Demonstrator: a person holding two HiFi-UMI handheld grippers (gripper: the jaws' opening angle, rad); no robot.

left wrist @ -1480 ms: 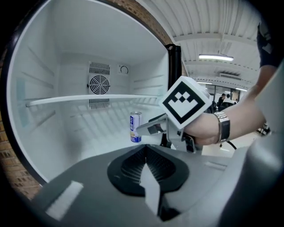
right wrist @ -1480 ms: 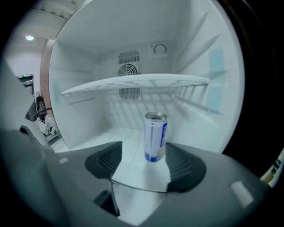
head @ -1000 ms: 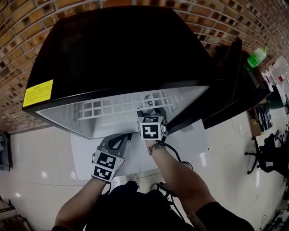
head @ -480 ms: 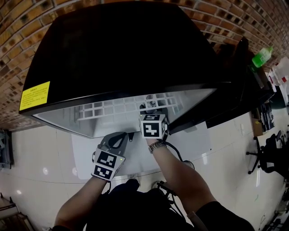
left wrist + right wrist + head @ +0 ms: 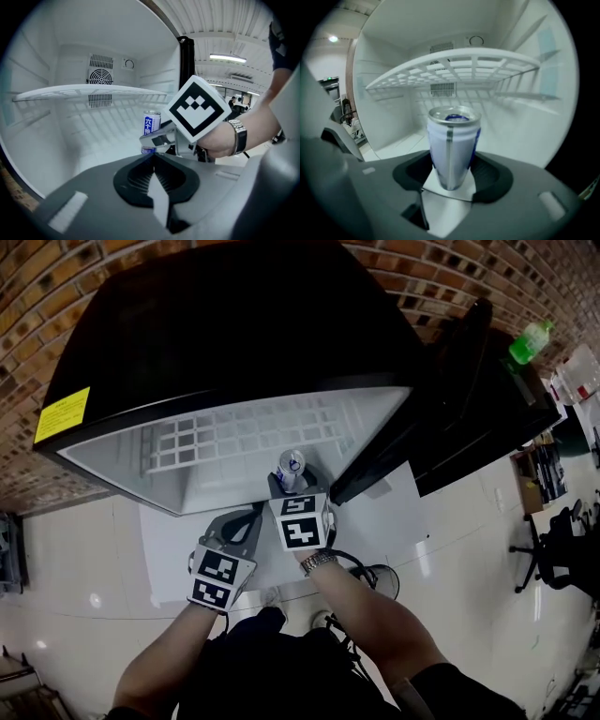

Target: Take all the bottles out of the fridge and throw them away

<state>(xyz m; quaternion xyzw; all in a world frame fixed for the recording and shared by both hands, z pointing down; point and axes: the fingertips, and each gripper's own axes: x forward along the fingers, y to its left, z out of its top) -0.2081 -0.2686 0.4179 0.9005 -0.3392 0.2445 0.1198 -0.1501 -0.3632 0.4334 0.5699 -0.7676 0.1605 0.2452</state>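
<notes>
Fingers (image 5: 492,177) of the right gripper (image 5: 289,486) had just closed on the can (image 5: 452,140), which stood upright at the fridge (image 5: 234,352) mouth, under its shelf (image 5: 454,63). They seemed to hold it low on the body, so I reckoned a quick swing could tip it or let it slide out. It might also knock the left gripper (image 5: 152,163), just beside it at the fridge front, fingers shut on nothing. Both hands reached in from the front, grippers sloping downward, the right a little deeper.
</notes>
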